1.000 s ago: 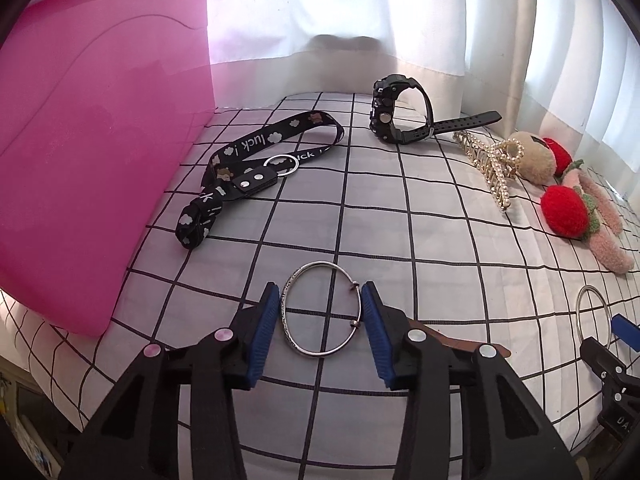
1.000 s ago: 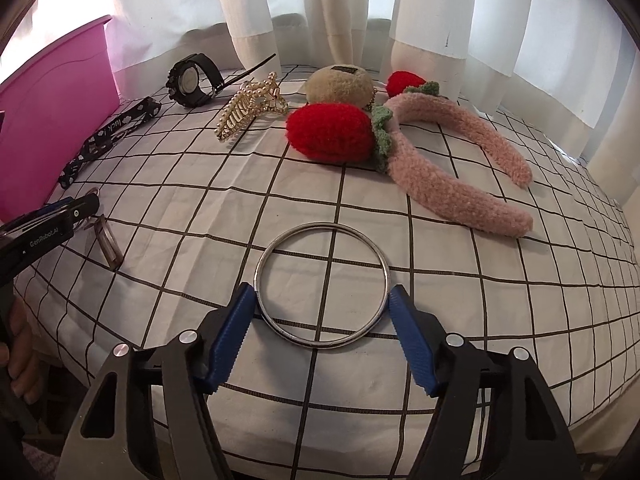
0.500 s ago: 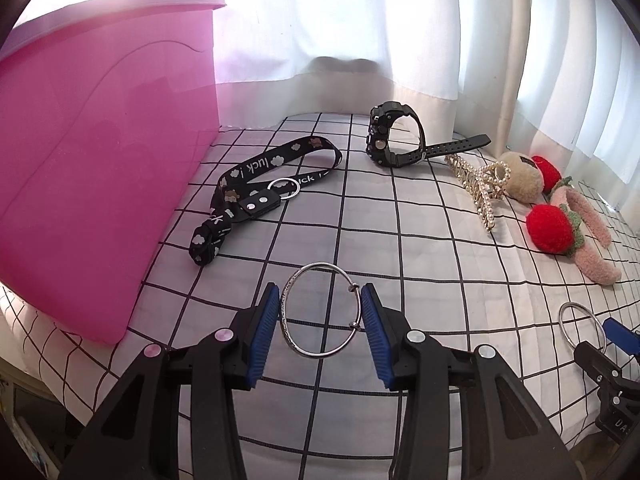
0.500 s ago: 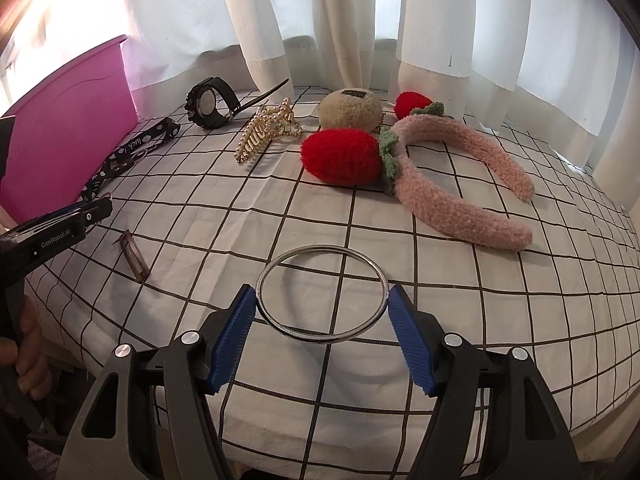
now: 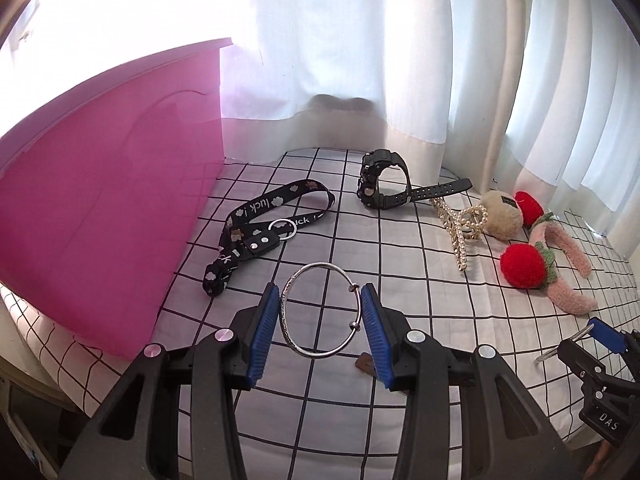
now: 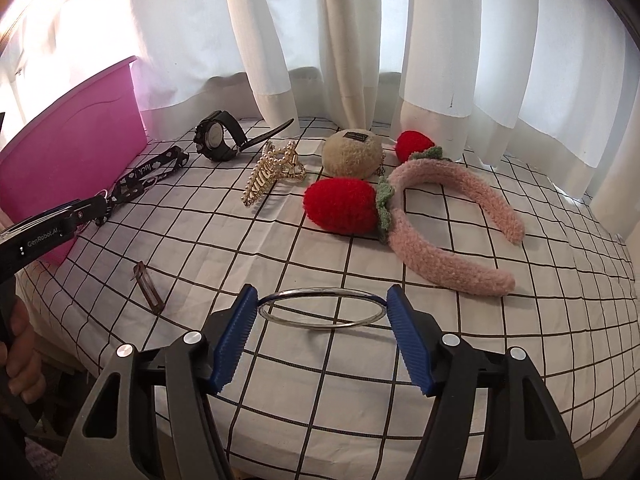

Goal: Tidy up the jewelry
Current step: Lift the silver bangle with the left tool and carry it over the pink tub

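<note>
The left gripper has its blue fingers pinching a thin silver bangle with small beads, held clear above the table. The right gripper pinches a larger plain silver bangle across its width, also lifted off the checked cloth and lying nearly flat between the fingers.

Both bangles appear to be mid-carry: picked up, not yet put away. The likely home is the pink storage box, which stands at the table's left side with its rim well above both grippers. The next move would call for raising each bangle over that rim before letting go, one hand at a time so the grippers do not crowd each other.

Below the left gripper a small brown hair clip lies on the cloth. Farther back are a black printed strap with a metal ring just beside the box, a black wristwatch, a pearl claw clip, a beige plush pouch and a pink fuzzy headband with red strawberries.

The cloth between the grippers and these items is bare, giving open room. White curtains hang close behind, and the table's near edge drops away just under the grippers.
</note>
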Demonstrator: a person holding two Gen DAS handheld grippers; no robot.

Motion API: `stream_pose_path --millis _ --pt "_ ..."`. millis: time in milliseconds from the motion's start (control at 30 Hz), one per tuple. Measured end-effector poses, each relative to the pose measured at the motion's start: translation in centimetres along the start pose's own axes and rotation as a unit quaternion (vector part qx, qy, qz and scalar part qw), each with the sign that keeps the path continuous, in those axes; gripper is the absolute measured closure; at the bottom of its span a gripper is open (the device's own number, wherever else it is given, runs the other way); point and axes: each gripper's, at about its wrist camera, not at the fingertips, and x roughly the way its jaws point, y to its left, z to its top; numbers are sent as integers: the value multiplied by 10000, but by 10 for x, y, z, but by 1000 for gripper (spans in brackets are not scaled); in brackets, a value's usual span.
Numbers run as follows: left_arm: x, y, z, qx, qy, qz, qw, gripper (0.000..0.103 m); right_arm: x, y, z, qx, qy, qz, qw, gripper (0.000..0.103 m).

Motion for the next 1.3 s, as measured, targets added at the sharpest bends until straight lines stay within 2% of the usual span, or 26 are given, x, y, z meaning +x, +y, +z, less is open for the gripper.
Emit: stream_pose_path --millis 300,667,1067,1300 --pt "-14 -2 8 -143 -52 78 9999 62 0 -3 11 -161 11 83 9998 39" --pt "-42 1 27 -372 -241 246 9987 62 -16 3 44 -420 -261 362 9981 39" --pt "-94 8 64 -797 -580 673 9928 62 -40 19 106 -872 -717 969 9889 39" --pt "-136 24 91 -1052 -896 995 9854 62 -60 50 152 -1242 -1009 1396 9772 39"
